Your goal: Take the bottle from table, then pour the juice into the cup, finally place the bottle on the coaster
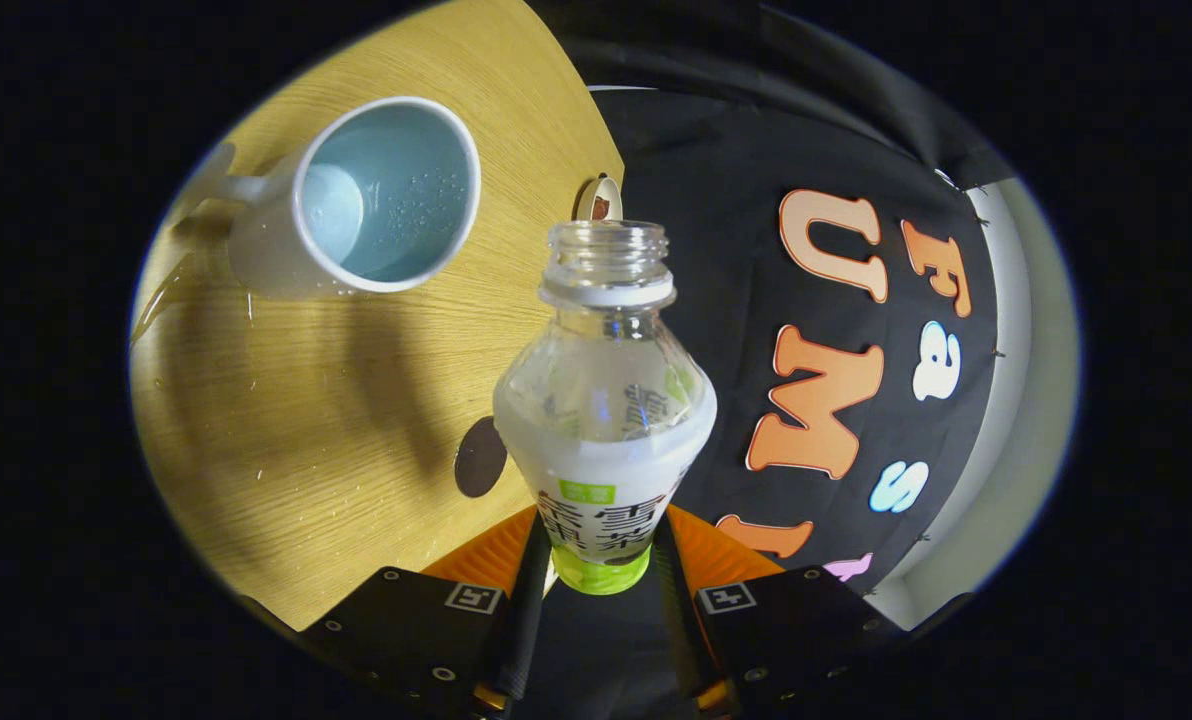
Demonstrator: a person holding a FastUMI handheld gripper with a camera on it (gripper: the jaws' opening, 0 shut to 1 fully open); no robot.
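Jaws clenched on the uncapped bottle (604,420), tilted above the surface (286,450); cup (371,200) beyond it.

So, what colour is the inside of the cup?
Pale blue inside, white outside; the gripper view shows the cup best, beyond the bottle held in the tool.

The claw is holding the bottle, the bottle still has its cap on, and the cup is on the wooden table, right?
Not quite: the gripper view shows the bottle has no cap; its mouth is open. The claw does hold it, and the cup sits on the wooden table.
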